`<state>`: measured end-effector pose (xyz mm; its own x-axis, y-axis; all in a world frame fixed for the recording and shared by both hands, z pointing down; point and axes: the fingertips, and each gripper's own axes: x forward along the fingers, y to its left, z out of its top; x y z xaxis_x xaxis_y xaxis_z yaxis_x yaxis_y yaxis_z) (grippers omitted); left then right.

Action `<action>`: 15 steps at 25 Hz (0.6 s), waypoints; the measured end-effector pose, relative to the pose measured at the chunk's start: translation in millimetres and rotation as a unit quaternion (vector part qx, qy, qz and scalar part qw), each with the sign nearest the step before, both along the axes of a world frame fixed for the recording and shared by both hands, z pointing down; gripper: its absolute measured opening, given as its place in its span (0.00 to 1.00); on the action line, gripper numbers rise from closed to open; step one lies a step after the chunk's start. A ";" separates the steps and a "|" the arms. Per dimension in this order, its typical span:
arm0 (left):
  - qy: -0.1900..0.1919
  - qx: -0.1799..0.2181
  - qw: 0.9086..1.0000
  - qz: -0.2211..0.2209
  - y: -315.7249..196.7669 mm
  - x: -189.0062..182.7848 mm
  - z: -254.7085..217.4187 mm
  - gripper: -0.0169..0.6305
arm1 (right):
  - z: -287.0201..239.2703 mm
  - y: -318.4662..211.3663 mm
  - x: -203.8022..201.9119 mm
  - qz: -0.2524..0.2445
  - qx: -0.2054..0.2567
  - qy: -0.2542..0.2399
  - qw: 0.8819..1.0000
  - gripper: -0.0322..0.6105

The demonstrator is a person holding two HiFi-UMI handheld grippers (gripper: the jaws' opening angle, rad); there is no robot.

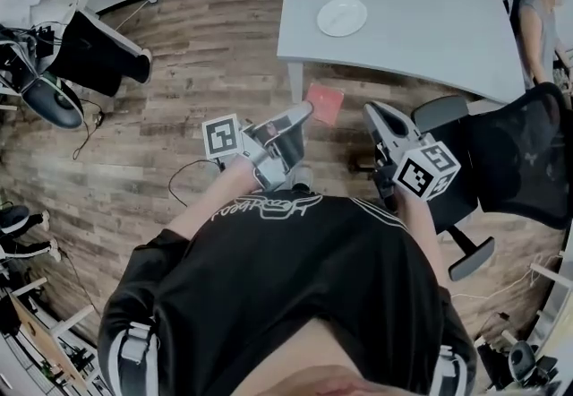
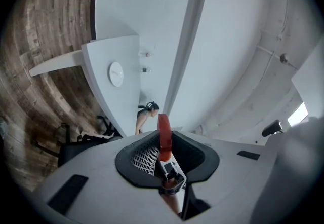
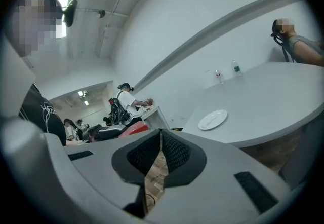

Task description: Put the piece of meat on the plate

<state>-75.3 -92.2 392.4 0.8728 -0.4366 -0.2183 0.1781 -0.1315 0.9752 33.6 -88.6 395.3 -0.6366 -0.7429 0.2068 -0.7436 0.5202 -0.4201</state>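
Note:
A flat red piece of meat point(image 1: 325, 103) hangs over the wooden floor, just short of the grey table's near edge. My left gripper point(image 1: 304, 114) is shut on it. In the left gripper view the meat point(image 2: 164, 129) stands edge-on between the jaws of the left gripper point(image 2: 163, 142). The white plate point(image 1: 342, 16) lies on the grey table point(image 1: 421, 18), ahead of both grippers; it also shows as a plate point(image 2: 116, 74) and a plate point(image 3: 212, 119) in the gripper views. To the meat's right, my right gripper point(image 1: 370, 109) is shut on nothing; its tips point(image 3: 161, 134) meet.
A black mesh office chair point(image 1: 515, 161) stands close on the right by the table's corner. A person point(image 1: 537, 22) sits beyond the table's right end. Two small bottles point(image 3: 226, 72) stand at the table's far side. Bags point(image 1: 89, 54) and a second table lie far left.

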 end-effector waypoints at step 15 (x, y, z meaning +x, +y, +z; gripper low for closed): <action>0.017 0.005 0.999 0.029 -61.3 8.0 -0.4 0.14 | -2.6 -51.6 4.2 0.022 0.001 0.028 0.999 0.08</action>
